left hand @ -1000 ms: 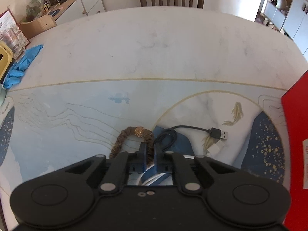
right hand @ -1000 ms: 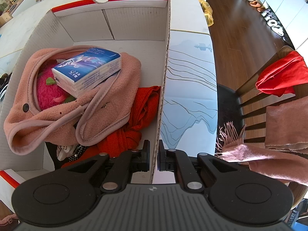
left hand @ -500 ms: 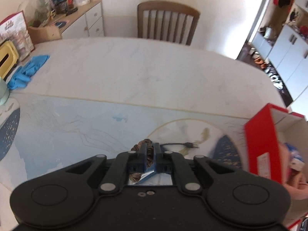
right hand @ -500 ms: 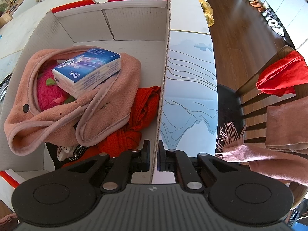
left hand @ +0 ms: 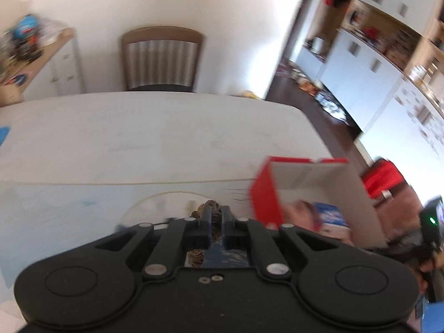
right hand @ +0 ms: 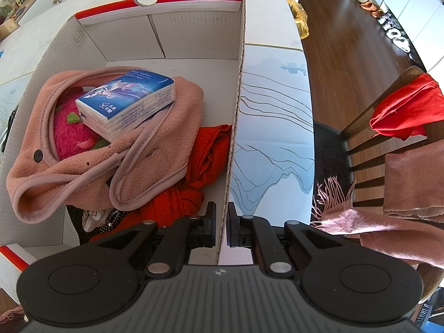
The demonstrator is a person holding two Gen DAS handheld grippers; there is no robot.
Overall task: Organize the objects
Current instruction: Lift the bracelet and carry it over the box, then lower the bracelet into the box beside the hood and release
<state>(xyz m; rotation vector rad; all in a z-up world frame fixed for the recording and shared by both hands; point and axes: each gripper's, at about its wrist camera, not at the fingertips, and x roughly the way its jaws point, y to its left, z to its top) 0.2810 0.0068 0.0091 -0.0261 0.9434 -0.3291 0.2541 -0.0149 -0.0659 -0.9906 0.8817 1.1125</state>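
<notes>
- Left wrist view, blurred: left gripper point(left hand: 216, 223) pinching a brown scrunchie point(left hand: 212, 208), jaws pressed on it, held above the table point(left hand: 138, 133).
- Scrunchie pokes out past the fingertips; more of it shows below, between the fingers.
- Red-and-white cardboard box point(left hand: 305, 183) sits open just right of the gripper, on the blue-patterned mat point(left hand: 55, 208).
- Wooden chair point(left hand: 162, 58) at the table's far side.
- Right wrist view: right gripper point(right hand: 220, 223) clamped on the box's right wall point(right hand: 236, 127), one finger inside, one outside.
- Inside the box: pink fleece garment point(right hand: 83, 149), blue tissue pack point(right hand: 127, 100) lying on it, magenta plush point(right hand: 69, 136), red cloth point(right hand: 194, 177).
- Pink fringed scarf point(right hand: 374, 222) and a red cloth on a chair at right.
</notes>
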